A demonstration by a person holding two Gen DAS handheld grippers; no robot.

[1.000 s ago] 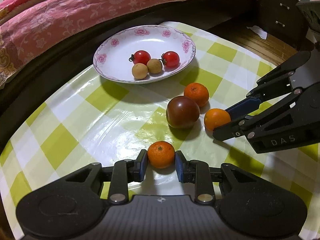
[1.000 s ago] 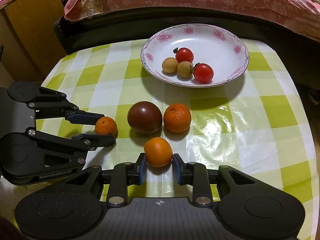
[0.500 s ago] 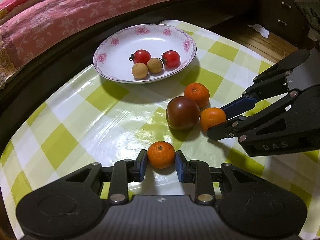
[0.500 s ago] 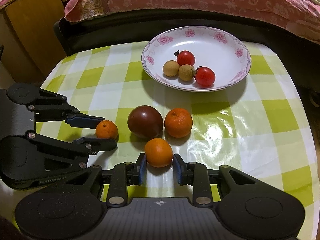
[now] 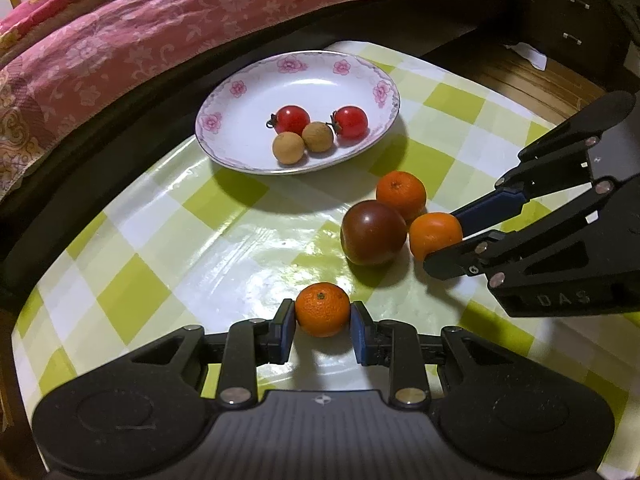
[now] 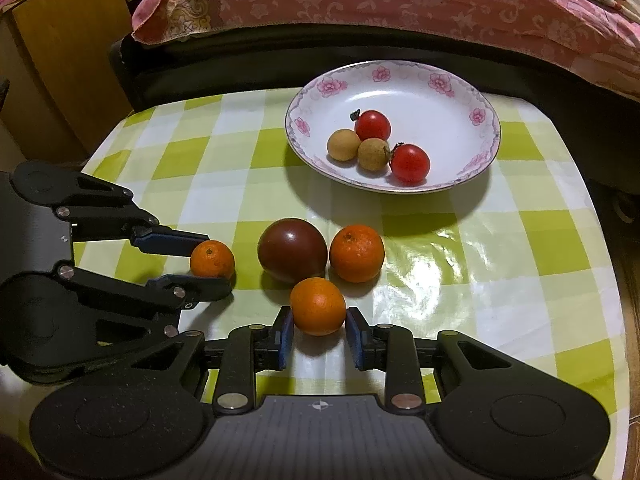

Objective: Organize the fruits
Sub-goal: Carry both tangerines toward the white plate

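My left gripper (image 5: 322,320) is shut on a small tangerine (image 5: 322,309) low over the checked tablecloth (image 5: 180,260). My right gripper (image 6: 318,322) is shut on an orange (image 6: 318,305) pressed close to a dark tomato (image 6: 292,255). Another tangerine (image 6: 357,253) lies right of the tomato. Behind them a flowered white plate (image 6: 420,96) holds two cherry tomatoes (image 6: 372,125) and two longans (image 6: 343,145). In the right wrist view the left gripper (image 6: 218,264) and its tangerine (image 6: 212,258) show at the left. The left wrist view shows the right gripper (image 5: 442,242), its orange (image 5: 435,236), the dark tomato (image 5: 374,232) and the plate (image 5: 320,84).
A bed with a pink floral cover (image 6: 400,0) and a dark frame runs along the table's far side. A wooden cabinet (image 6: 60,60) stands at the left, and a dark drawer unit (image 5: 572,20) on wooden floor at the right.
The right gripper's orange has edged slightly closer to the dark tomato. Both grippers keep their grip and stay where they were.
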